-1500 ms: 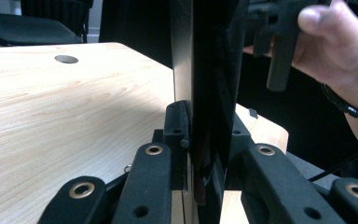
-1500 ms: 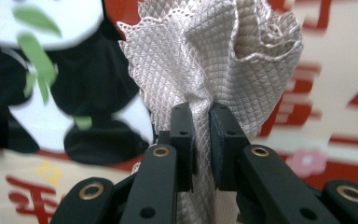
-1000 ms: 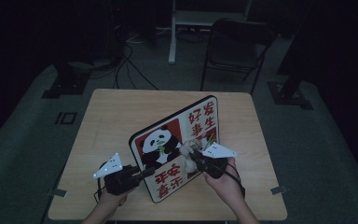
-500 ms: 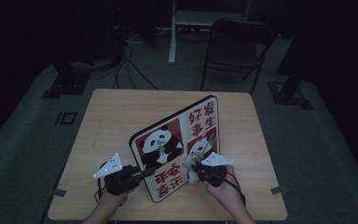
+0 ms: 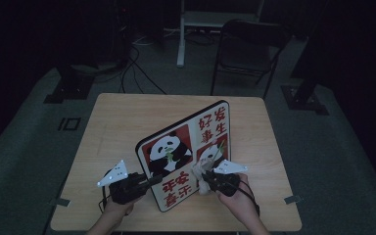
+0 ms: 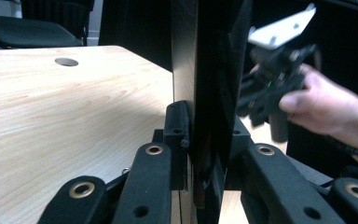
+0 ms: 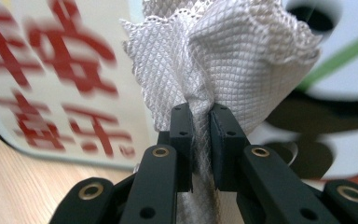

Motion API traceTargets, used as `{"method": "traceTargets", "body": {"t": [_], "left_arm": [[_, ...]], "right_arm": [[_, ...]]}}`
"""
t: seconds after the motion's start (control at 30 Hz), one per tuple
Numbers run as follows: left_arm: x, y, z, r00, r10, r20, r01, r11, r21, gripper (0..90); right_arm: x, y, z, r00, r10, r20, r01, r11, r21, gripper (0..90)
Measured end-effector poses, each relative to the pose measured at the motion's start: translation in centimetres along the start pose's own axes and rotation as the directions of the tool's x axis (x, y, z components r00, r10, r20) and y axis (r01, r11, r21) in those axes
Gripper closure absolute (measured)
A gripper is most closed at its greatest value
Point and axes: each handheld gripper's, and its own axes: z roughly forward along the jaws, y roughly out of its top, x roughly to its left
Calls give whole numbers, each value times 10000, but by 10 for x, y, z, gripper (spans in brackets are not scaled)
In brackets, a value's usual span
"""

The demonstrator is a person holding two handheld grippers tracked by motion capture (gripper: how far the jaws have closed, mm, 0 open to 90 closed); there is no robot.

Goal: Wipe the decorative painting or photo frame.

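Dark floor, cables and a folding chair surround the light wooden table in the high view. On the table a panda board stands tilted on its lower edge, its printed face toward the person. At about 7 o'clock from the board's middle, the left gripper grips the board's lower left edge. At about 4 o'clock, the right gripper presses a white cloth against the board's face beside the smaller panda.

From the left gripper view, the board appears edge-on and upright at 12 o'clock, and the jaws are clamped tight on its lower edge. The right gripper and the hand holding it sit at 2 o'clock, beyond the board.

From the right gripper view, the jaws are pinched together on a bunched fold of the cloth, which fans out at 12 o'clock against the board. Blurred red characters lie at 10 o'clock, black panda markings at 3 o'clock.
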Motion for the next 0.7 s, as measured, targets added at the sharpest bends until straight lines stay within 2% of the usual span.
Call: {"method": "traceTargets", "body": {"t": [0.1, 0.13, 0.17, 0.23, 0.4, 0.43, 0.47, 0.53, 0.6, 0.7], "left_arm": [[0, 0, -1, 10000, 42, -23, -42, 9999, -139, 778], [0, 0, -1, 10000, 42, -23, -42, 9999, -139, 766], [0, 1, -3, 9999, -44, 110, 48, 9995, -314, 766], [1, 4, -7, 9999, 22, 116, -18, 9994, -356, 758], [2, 7, -11, 9999, -8, 107, 13, 9990, -445, 729], [2, 7, -11, 9999, -8, 107, 13, 9990, -445, 730], [2, 7, -11, 10000, -17, 69, 20, 9991, -431, 730], [1, 7, -11, 9999, 9, 143, -3, 9991, -416, 732], [0, 8, -12, 9999, 22, 159, -14, 9990, -450, 733], [0, 9, -12, 9999, 73, 124, -67, 9987, -500, 731]], "right_arm": [[2, 18, -12, 9999, -104, -37, 101, 9981, -616, 806], [2, 18, -12, 9999, -104, -37, 101, 9981, -616, 806], [3, 25, -16, 9999, -150, -41, 147, 9967, -797, 806], [7, 46, -28, 9992, -395, -38, 386, 9893, -1408, 806], [14, 76, -42, 9971, -754, 43, 746, 9743, -2126, 806], [14, 76, -42, 9971, -754, 43, 746, 9743, -2126, 806], [17, 88, -46, 9963, -857, 39, 841, 9663, -2432, 806], [20, 99, -48, 9957, -924, 23, 895, 9574, -2747, 806], [22, 111, -50, 9944, -1057, 40, 1022, 9499, -2953, 806], [24, 119, -50, 9934, -1143, 81, 1114, 9467, -3021, 806]]}}
